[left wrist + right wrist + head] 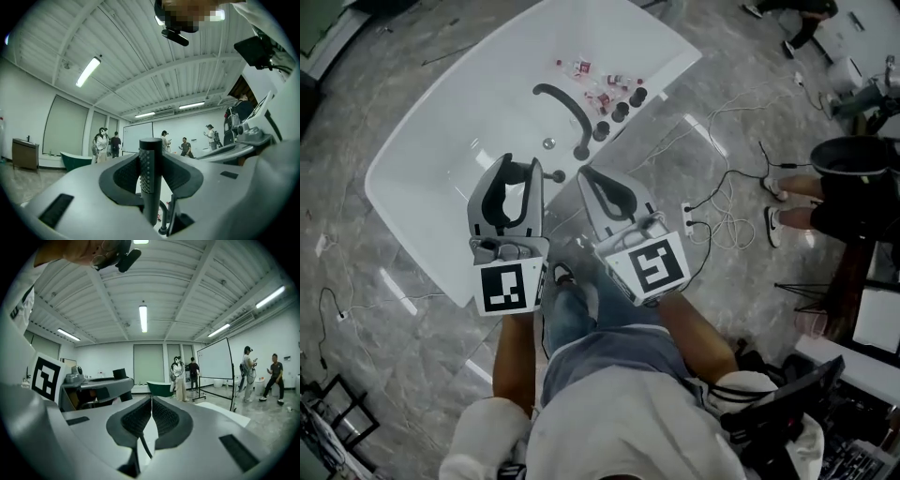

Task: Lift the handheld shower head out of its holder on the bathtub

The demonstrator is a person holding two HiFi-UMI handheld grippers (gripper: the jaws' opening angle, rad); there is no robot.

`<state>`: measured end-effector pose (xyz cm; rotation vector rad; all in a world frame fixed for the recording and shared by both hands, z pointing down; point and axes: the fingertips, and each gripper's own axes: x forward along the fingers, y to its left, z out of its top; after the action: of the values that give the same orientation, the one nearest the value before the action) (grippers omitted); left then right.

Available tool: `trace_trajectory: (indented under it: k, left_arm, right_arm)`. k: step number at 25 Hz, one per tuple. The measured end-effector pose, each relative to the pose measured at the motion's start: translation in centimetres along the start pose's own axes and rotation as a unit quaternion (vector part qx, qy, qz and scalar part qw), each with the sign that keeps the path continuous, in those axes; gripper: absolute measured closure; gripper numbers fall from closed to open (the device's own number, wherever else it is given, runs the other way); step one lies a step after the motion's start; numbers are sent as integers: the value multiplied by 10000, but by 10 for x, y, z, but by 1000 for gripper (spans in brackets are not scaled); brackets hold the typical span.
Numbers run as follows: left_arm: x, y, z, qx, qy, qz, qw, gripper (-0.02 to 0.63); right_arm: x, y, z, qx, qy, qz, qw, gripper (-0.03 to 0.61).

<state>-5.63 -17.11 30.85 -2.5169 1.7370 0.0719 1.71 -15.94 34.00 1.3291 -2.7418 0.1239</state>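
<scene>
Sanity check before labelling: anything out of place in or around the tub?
In the bathtub, small red-and-white items lie scattered near the black knobs. Loose white cables sprawl across the floor. Nothing looks broken.

Left gripper [520,171] jaws clamp shower head [151,180]; right gripper [589,178] jaws together.

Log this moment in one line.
left gripper: shut on shower head | right gripper: shut, empty | shower head: upright, above tub
</scene>
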Motion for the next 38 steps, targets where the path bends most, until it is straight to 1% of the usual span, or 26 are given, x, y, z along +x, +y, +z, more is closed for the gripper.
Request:
trace_trajectory:
  k: [3,7,9,12,15,20,26,33,38]
  left_arm:
    - [-30,-11,65,109,-59,-42,9999,465]
    - [-64,-28,124,-73,-39,-39,10000,465]
    - [-86,-33,151,-144,-83,-62,9998,465]
    - [-107,-37,181,-175,-204,-120,9996,465]
    - [-115,-33,187,-198,-220,-173,9994,465]
    - [-114,-15,188,-221,-202,-174,9994,465]
    - [-118,-20,191,-243,-138,-242,9993,465]
    - [-118,-23,171,-367,-117,-362,9986,465]
    - [-116,-29,169,-392,-102,-391,9984,465]
  right_arm:
    - [-32,22,56,-173,17,-186,9997,560]
    - [-72,56,123,-172,-154,-279,9993,560]
    - [-87,78,148,-216,-224,-255,9992,560]
    - [-99,98,166,-233,-268,-307,9989,560]
    - [-101,110,171,-149,-287,-306,9990,560]
    - [-91,120,180,-179,-321,-345,9987,560]
    - [-99,123,189,-203,-394,-459,9980,561]
    - [-96,122,172,-177,-375,-391,9984,560]
    - [-98,114,168,-129,-337,-388,9986,561]
